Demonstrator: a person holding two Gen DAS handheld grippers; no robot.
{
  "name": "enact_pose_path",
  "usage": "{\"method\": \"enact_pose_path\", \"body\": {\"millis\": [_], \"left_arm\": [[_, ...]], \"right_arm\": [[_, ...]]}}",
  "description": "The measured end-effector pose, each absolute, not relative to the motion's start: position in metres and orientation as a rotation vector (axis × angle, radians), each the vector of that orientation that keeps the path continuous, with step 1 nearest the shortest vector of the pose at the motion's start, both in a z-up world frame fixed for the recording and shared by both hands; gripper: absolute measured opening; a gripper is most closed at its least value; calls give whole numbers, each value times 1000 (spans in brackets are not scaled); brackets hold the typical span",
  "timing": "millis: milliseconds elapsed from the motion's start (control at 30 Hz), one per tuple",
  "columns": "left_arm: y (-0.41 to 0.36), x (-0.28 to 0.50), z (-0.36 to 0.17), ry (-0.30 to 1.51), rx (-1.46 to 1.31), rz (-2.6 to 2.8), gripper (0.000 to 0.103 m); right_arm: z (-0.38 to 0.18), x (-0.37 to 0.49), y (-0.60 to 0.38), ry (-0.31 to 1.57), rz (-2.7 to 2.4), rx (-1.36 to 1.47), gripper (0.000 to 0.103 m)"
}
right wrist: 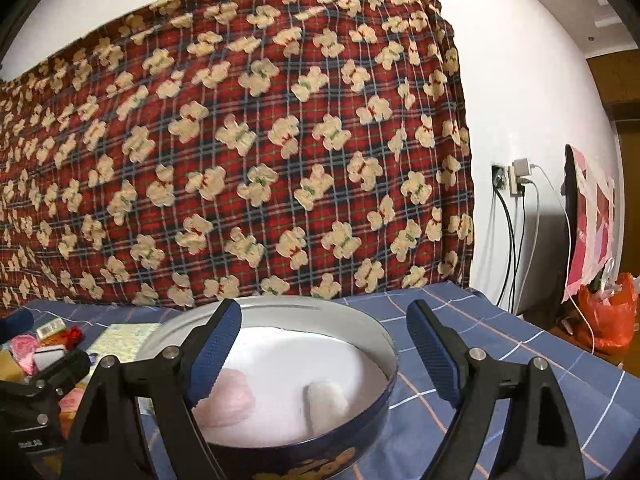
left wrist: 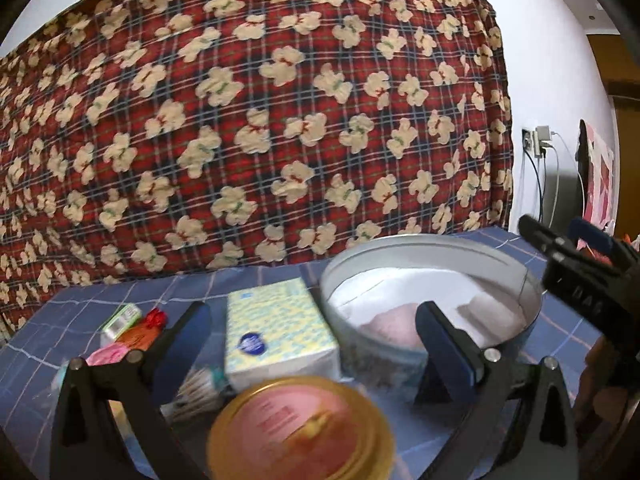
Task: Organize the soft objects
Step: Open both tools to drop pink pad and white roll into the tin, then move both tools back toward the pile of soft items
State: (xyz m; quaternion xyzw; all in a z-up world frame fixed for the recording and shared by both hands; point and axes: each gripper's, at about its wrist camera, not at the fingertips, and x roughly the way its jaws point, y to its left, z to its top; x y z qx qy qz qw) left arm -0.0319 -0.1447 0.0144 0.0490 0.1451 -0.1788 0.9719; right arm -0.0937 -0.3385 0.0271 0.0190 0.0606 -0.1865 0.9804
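Both my left fingers (left wrist: 314,340) and right fingers (right wrist: 324,344) stand wide apart, holding nothing. One round tin (right wrist: 372,412) on the blue checked tabletop (right wrist: 520,344) holds two soft objects: one pink ball (right wrist: 230,402), one white ball (right wrist: 328,400). One tissue pack (left wrist: 276,332) sits beside it.

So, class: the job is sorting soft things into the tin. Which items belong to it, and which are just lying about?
Job: tin, pink soft lump, white soft lump, tissue pack.
Lying about: gold lid, patterned blanket, chargers, orange bag.
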Motion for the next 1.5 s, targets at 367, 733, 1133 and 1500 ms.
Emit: {"method": "enact_pose_path", "body": {"millis": [367, 733, 1133, 1500], "left_arm": [[-106, -36, 7, 304, 104, -325, 103], [-49, -29, 1, 324, 85, -249, 103], [42, 2, 0, 354, -11, -87, 103], [123, 26, -4, 382, -85, 70, 103]], "right_arm": [[19, -104, -294, 141, -301, 109, 87], [14, -97, -233, 187, -140, 115, 87], [7, -78, -147, 283, 70, 30, 87], [-12, -48, -67, 490, 282, -1, 86]]}}
